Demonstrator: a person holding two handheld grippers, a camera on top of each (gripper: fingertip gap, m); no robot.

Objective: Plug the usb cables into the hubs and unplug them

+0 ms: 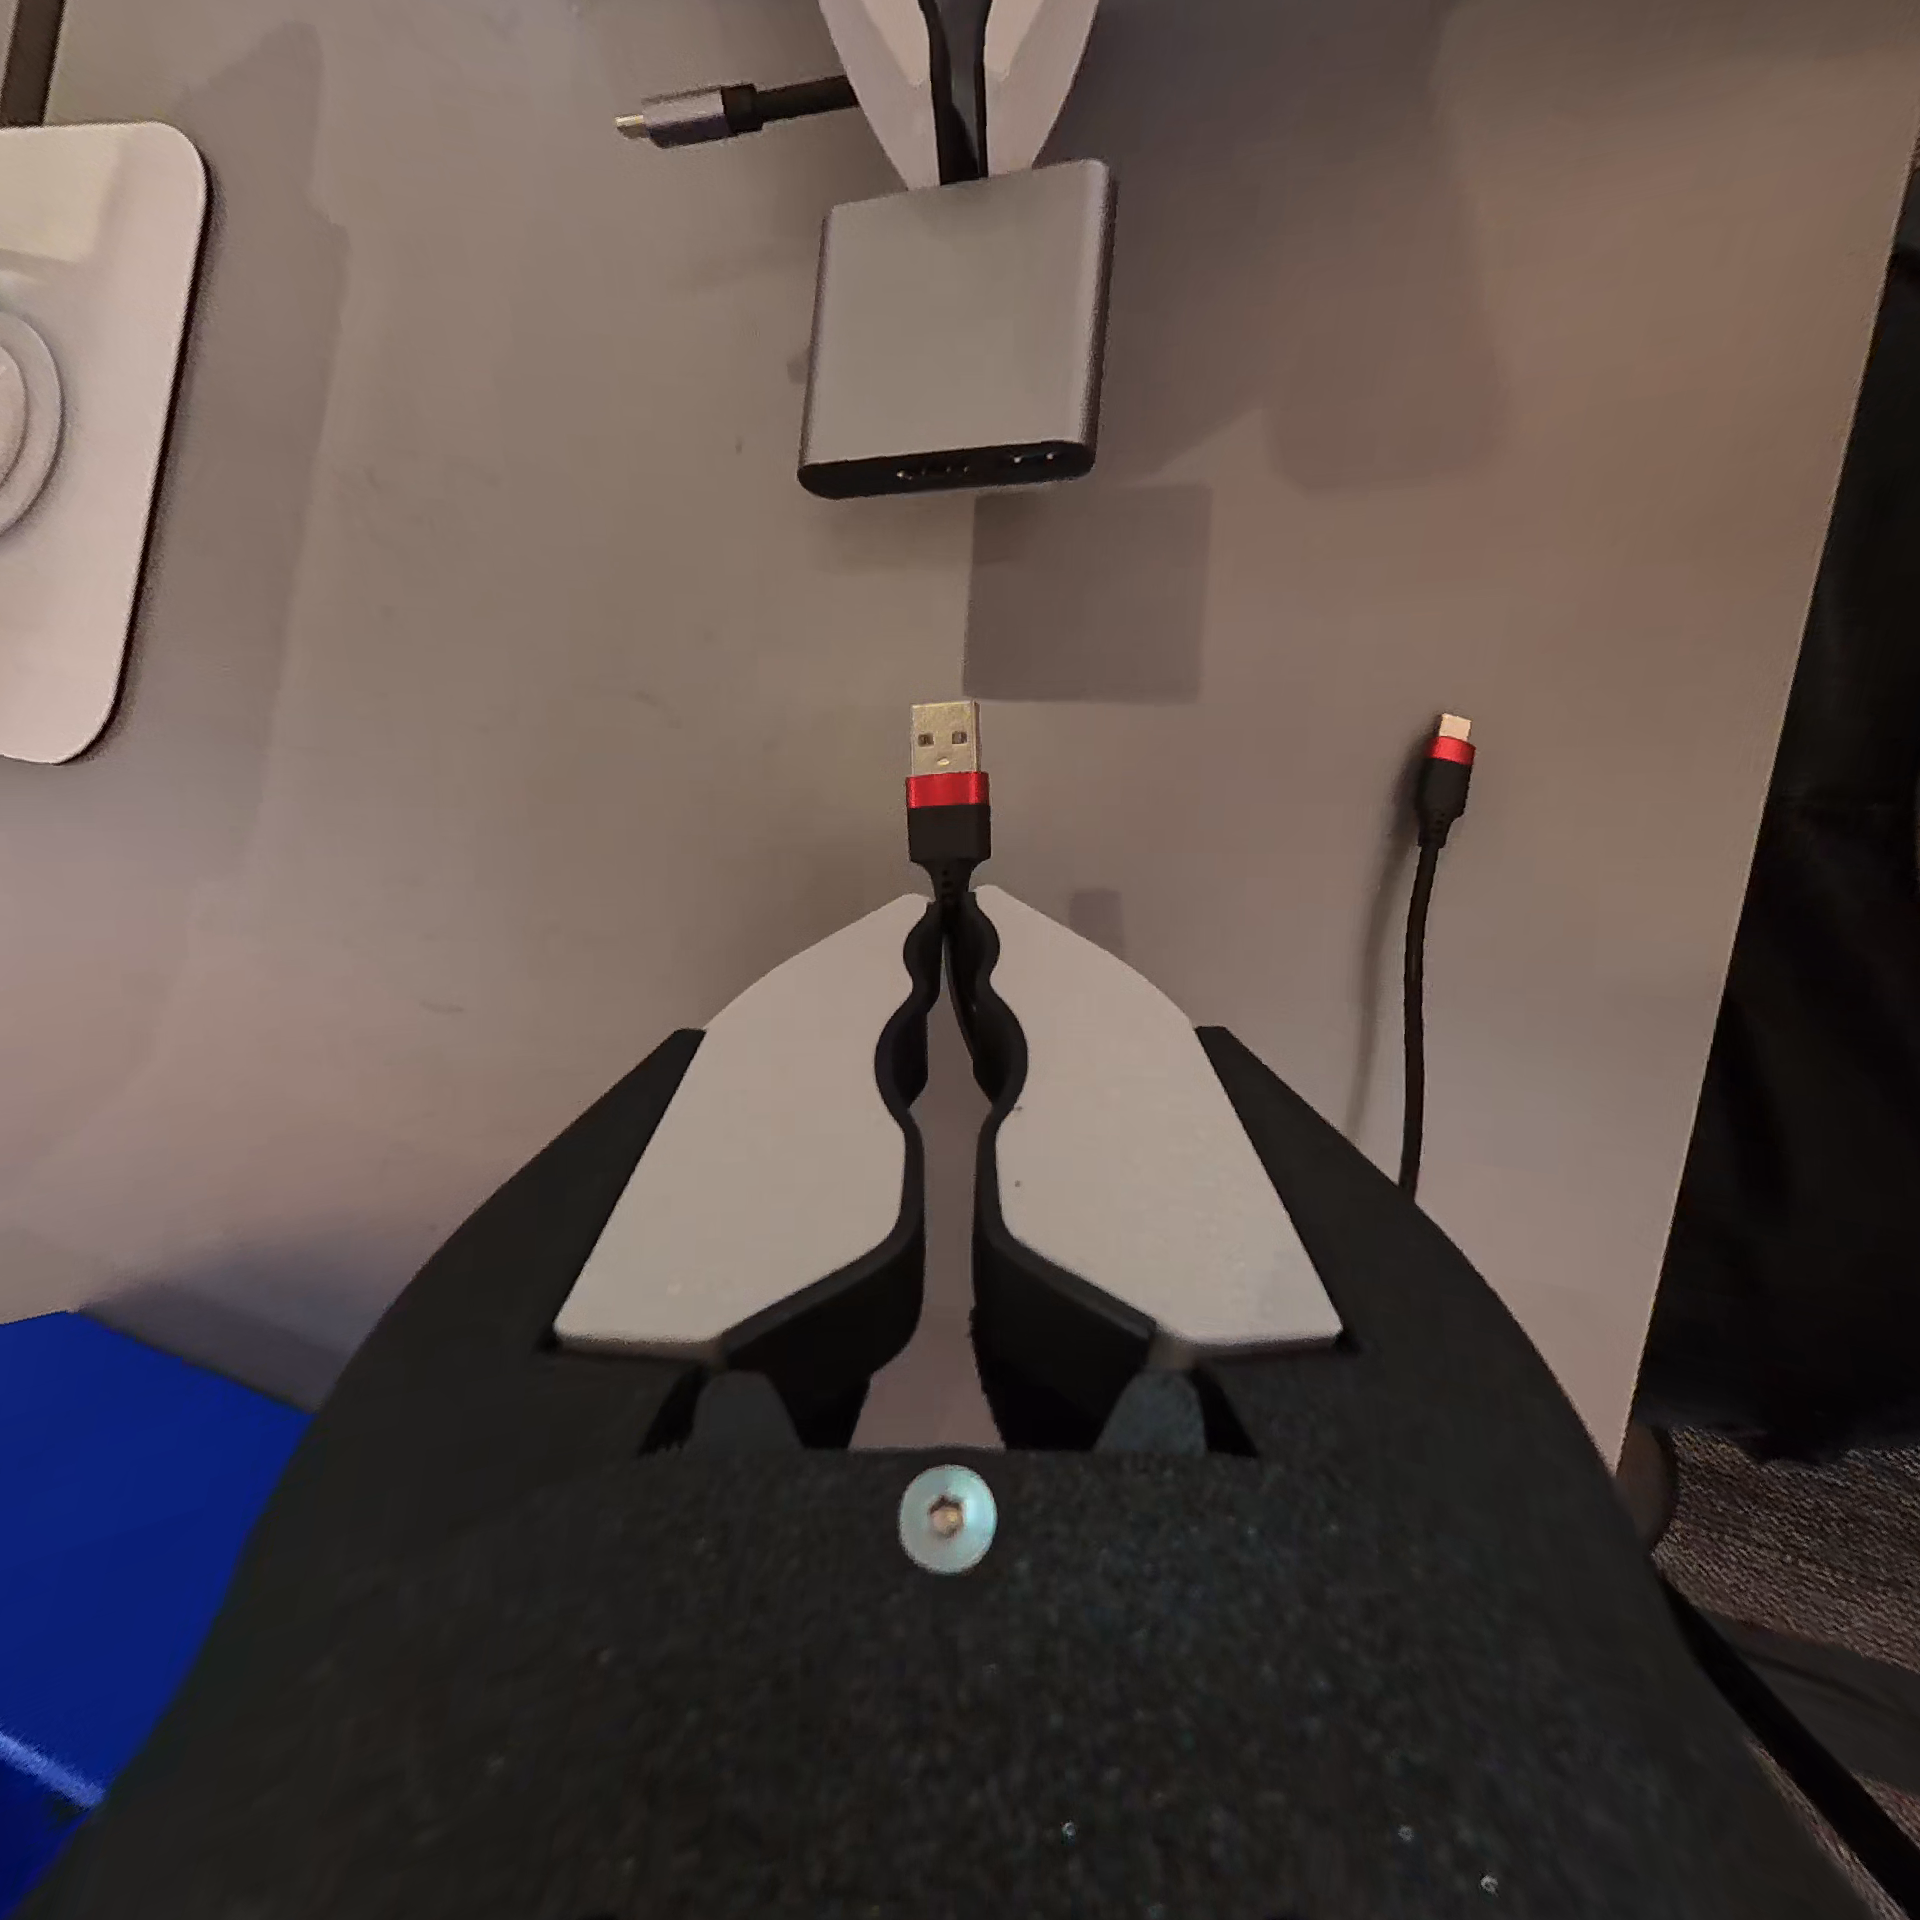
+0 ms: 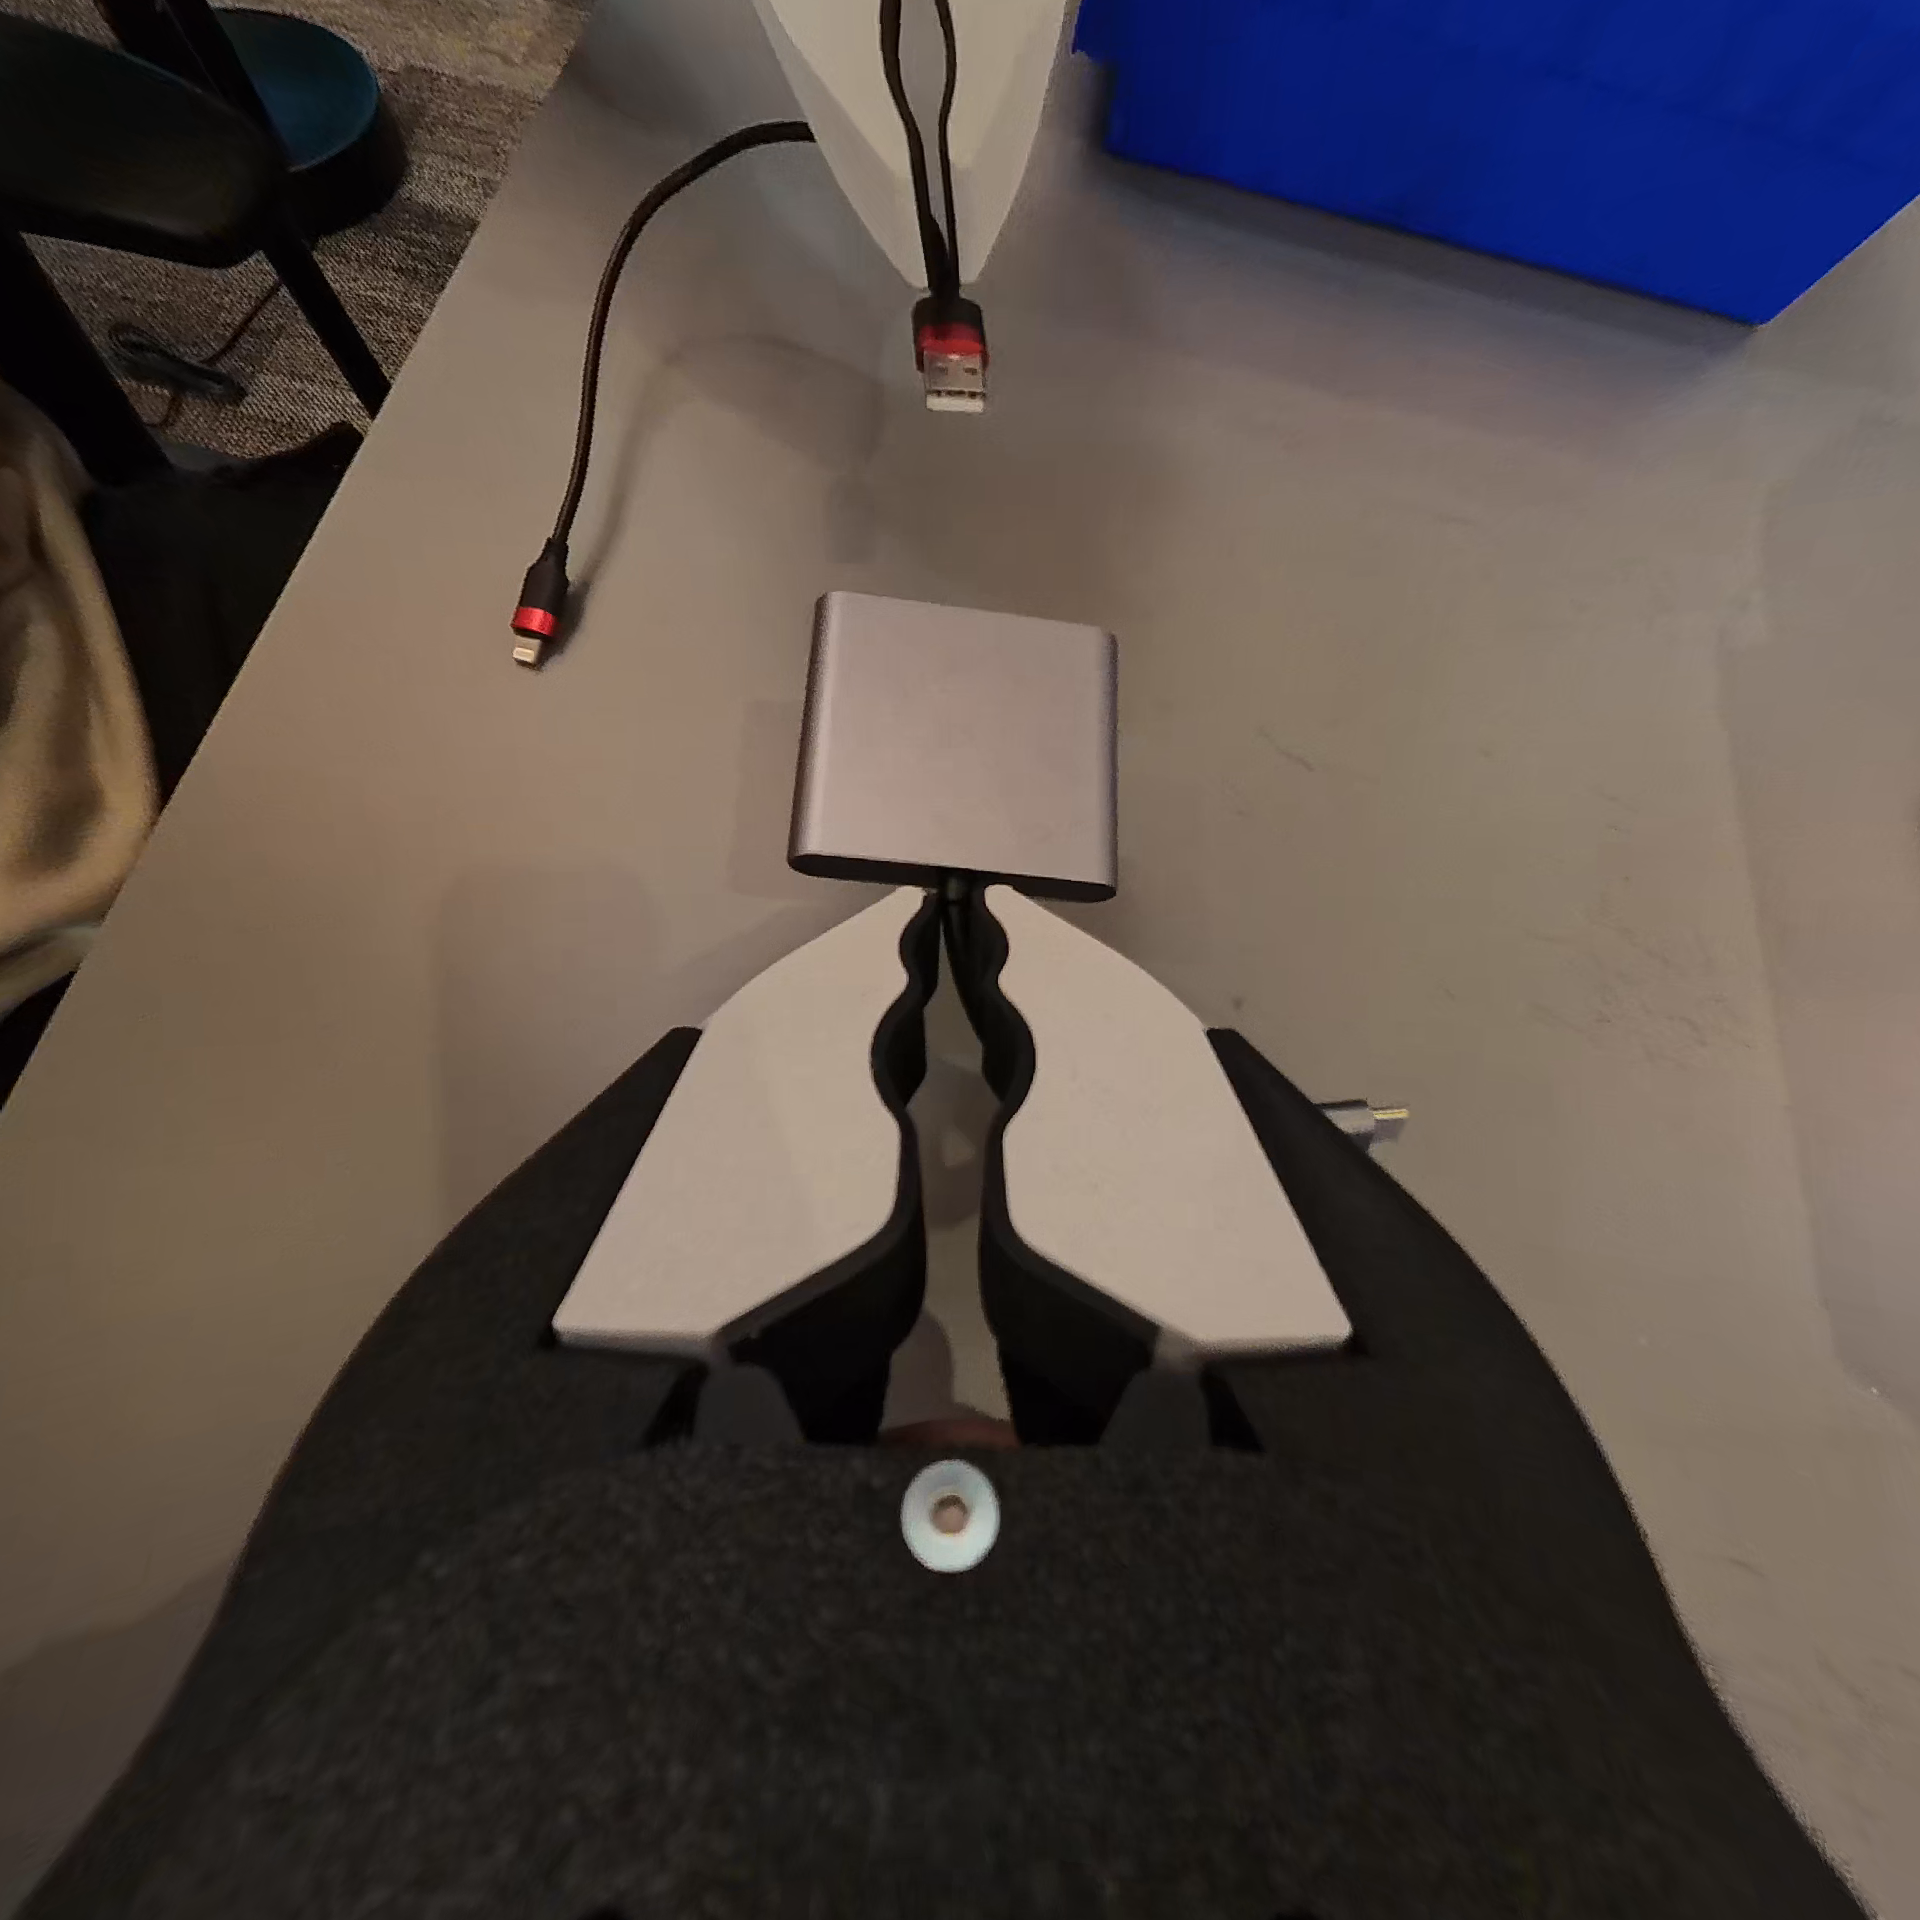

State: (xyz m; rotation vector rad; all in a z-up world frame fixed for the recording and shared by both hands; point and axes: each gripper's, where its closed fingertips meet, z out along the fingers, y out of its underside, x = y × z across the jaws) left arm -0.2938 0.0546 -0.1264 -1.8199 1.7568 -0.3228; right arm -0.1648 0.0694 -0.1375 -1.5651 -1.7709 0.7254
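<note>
Our left gripper [image 1: 948, 902] pinches the black cable just behind its red-collared USB plug [image 1: 944, 750], which points at the grey hub [image 1: 954, 322] ahead, apart from its ports. Our right gripper [image 2: 954, 902] is clamped on the hub's own lead, the hub [image 2: 961, 738] just past its tips, above the grey table [image 2: 1455, 831]. We can read no writing on either

Looks like an office or lab workspace. Plain grey desk [image 2: 1455, 727] with a blue plastic bin [image 2: 1507, 125] at one end, grey carpet [image 2: 343, 260] below, and a dark chair [image 2: 156, 156] pulled up alongside. White pad-like device [image 1: 73, 436] near the desk's edge.
</note>
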